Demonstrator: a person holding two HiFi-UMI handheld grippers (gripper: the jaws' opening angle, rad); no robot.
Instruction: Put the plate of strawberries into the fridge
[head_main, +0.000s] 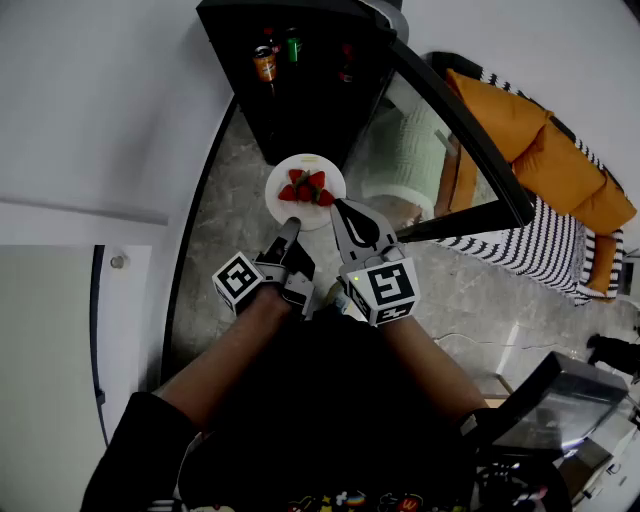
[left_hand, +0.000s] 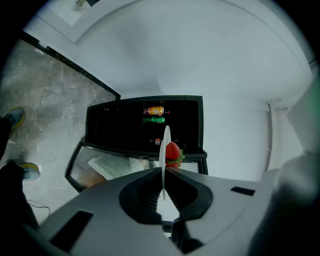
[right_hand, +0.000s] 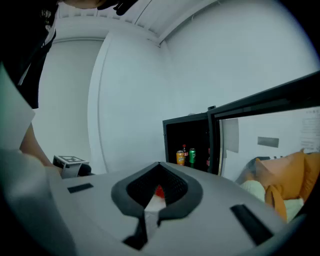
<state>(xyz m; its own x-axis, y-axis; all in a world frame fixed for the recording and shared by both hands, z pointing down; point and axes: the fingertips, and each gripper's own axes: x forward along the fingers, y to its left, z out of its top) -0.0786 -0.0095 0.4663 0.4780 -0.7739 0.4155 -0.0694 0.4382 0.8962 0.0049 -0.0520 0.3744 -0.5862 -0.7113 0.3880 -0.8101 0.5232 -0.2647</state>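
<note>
Smooth white plate, glass fridge door, mottled stone-look floor.

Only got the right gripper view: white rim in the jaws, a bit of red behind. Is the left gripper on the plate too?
Observer: Yes. The left gripper is shut on the plate rim, which shows edge-on in its own view.
Operator: What's the red?
Observer: That's the strawberries, a small pile at the plate's middle in the head view.
Operator: Plate inside the fridge?
Observer: Not yet. The head view shows it held over the floor, just outside the open fridge.
</note>
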